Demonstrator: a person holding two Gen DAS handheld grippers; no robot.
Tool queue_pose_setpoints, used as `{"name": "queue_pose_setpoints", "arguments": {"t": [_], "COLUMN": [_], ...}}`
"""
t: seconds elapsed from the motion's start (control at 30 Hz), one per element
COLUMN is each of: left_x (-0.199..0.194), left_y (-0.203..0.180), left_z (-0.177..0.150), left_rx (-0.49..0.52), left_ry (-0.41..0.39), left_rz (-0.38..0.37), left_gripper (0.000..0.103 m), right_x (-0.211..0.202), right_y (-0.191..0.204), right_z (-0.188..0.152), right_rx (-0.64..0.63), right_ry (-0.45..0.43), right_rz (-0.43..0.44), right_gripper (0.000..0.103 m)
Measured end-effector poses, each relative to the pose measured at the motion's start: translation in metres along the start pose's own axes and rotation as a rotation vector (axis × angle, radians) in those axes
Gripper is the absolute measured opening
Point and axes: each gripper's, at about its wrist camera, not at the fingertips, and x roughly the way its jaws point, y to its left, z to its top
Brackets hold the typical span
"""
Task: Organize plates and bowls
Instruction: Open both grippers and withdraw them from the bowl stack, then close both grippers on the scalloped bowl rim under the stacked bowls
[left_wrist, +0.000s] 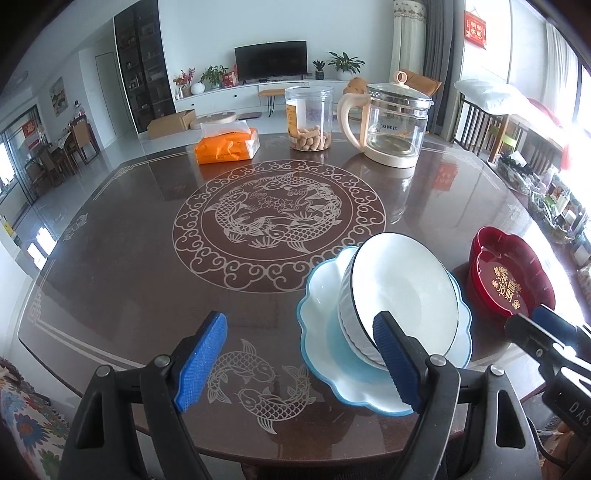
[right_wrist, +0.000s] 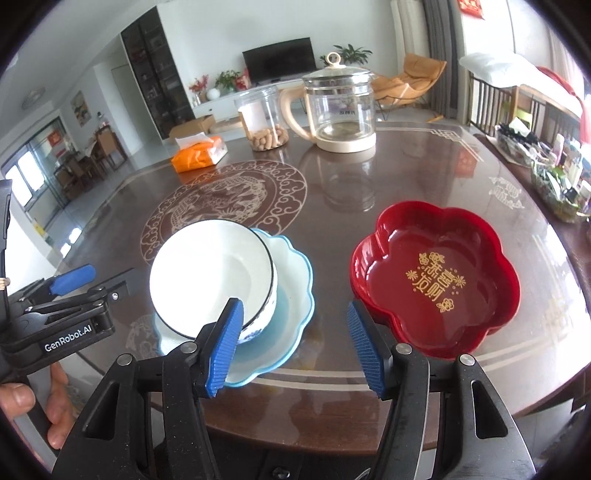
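A white bowl (left_wrist: 406, 288) (right_wrist: 210, 273) with a dark rim leans tilted inside a pale blue scalloped plate (left_wrist: 321, 291) (right_wrist: 291, 280) near the table's front edge. To its right lies a red flower-shaped dish (left_wrist: 509, 280) (right_wrist: 436, 277) with gold characters. My left gripper (left_wrist: 299, 325) stands open just left of and in front of the bowl; its right pad overlaps the bowl's near rim in the left wrist view. My right gripper (right_wrist: 295, 306) is open over the gap between plate and red dish, holding nothing. Each gripper shows at the edge of the other's view.
At the far side of the round brown table (left_wrist: 147, 258) stand a glass kettle (left_wrist: 391, 125) (right_wrist: 343, 114), a clear jar (left_wrist: 308, 118) (right_wrist: 264, 118) of snacks and an orange tissue pack (left_wrist: 227, 146) (right_wrist: 199, 155). A hand (right_wrist: 55, 398) holds the left gripper's handle.
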Motion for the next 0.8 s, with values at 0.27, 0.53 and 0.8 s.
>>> {"name": "queue_pose_setpoints", "arguments": {"t": [0.27,0.53,0.8], "left_x": [0.002,0.004,0.033], "left_y": [0.035,0.047,0.036], "left_z": [-0.032,-0.064,-0.057], "left_rx": [-0.119,-0.133,-0.127], "left_ry": [0.038,0.007,0.032], "left_rz": [-0.085,-0.17,-0.195], "left_gripper": [0.081,0.081,0.072], "right_x": [-0.023,-0.007,0.017], "right_y": [-0.007,-0.01,-0.006], "right_z": [0.003,-0.04,-0.045], "right_rx": [0.053,0.021,0.013], "right_ry": [-0.051,-0.118,-0.071], "right_rz": [-0.055,0.063,0.114], "right_gripper": [0.07,0.07,0.062]}}
